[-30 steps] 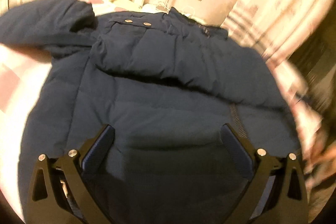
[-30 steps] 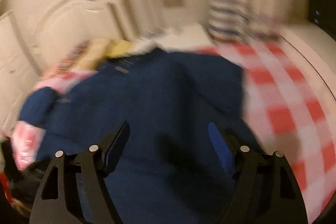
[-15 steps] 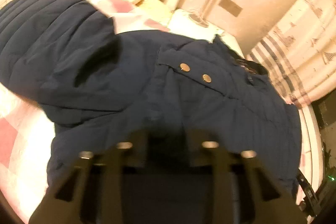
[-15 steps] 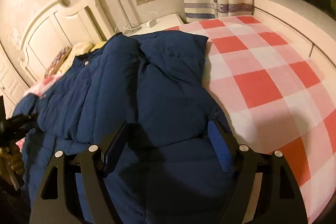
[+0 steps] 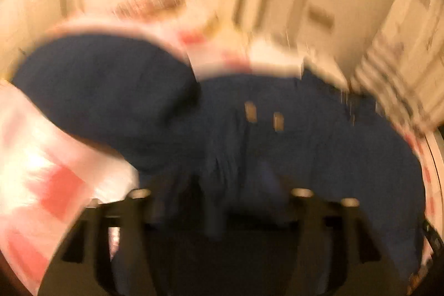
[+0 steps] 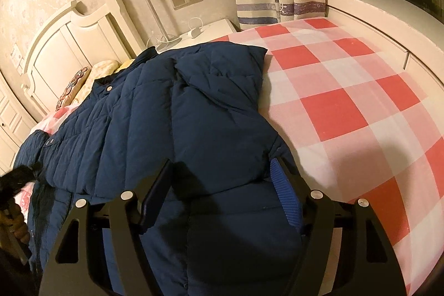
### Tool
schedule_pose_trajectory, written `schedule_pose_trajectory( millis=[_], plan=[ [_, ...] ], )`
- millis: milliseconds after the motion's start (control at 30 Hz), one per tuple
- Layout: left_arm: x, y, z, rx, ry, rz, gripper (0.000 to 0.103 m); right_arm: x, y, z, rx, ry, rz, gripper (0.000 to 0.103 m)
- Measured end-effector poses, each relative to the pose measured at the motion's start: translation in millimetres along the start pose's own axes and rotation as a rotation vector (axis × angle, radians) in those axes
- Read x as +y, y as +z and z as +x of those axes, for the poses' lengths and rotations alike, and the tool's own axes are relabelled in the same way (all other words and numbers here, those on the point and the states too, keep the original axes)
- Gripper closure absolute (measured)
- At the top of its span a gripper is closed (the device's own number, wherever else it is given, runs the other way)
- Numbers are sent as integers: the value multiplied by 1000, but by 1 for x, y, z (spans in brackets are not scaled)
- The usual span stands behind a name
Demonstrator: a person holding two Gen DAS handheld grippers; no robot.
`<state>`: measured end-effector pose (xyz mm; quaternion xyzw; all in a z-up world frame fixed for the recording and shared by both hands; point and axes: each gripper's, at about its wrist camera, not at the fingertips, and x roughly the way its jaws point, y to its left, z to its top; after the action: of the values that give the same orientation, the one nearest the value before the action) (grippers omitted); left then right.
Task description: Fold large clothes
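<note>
the navy puffer jacket (image 6: 172, 113) lies spread across the red-and-white checked bedsheet (image 6: 347, 107), filling the left and centre of the right wrist view. the right gripper (image 6: 222, 185) hovers at lower centre, jaws wide apart over the jacket's hem. the left gripper (image 5: 219, 201), badly blurred, sits low in its frame against dark fabric; i cannot tell how its jaws stand. a white headboard (image 6: 72, 46) is at upper left.

A: My left wrist view is heavily motion-blurred, warm yellow cast; the bedsheet (image 5: 41, 162) glares white at lower left.

B: Right wrist?

A: Sharp, dim warm light. My right gripper (image 6: 222, 185) casts a dark shadow on the jacket (image 6: 211, 113). Fisheye bends edges, corners black.
</note>
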<state>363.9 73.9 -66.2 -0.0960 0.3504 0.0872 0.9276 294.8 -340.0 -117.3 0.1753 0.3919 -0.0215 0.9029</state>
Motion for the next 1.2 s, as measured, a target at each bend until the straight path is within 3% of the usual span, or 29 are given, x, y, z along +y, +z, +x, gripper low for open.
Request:
schedule_pose_trajectory(
  millis=[67,100,167,200,267,367,400,467,567,633,767,933,1033,1200],
  plan=[
    [-9,2,-36,-194,38,15,13,0,0,0,0,1,1,34],
    [-22,4,-48,-246,14,71,12,0,0,0,0,0,2,34],
    [-48,4,-46,-203,-32,205,8,-1,0,0,-1,-3,0,34],
    [-63,2,-32,-134,-61,291,8,0,0,0,-1,-6,-2,34],
    [-83,-8,5,-12,-26,398,8,1,0,0,1,-13,-7,34],
    [-83,-24,51,140,-19,412,7,3,1,0,15,-27,-15,34],
    [-75,-30,59,156,-41,392,5,6,2,-2,33,-46,-18,35],
    [-70,-28,60,159,-60,366,5,19,9,-14,22,-88,-39,35],
    [-70,-32,61,153,-37,383,4,53,30,-32,-94,-70,-148,35],
    [-70,-33,60,158,-42,375,3,80,46,-26,-116,-39,-221,37],
    [-73,-29,59,163,-51,362,2,116,71,27,-17,-2,-286,57],
    [-75,-29,61,164,-53,358,2,113,71,103,166,-53,-272,59],
    [-77,-29,61,166,-47,360,2,109,78,94,180,-52,-222,61],
    [-77,-28,62,169,-40,355,2,128,94,84,83,-9,-251,61]
  ],
)
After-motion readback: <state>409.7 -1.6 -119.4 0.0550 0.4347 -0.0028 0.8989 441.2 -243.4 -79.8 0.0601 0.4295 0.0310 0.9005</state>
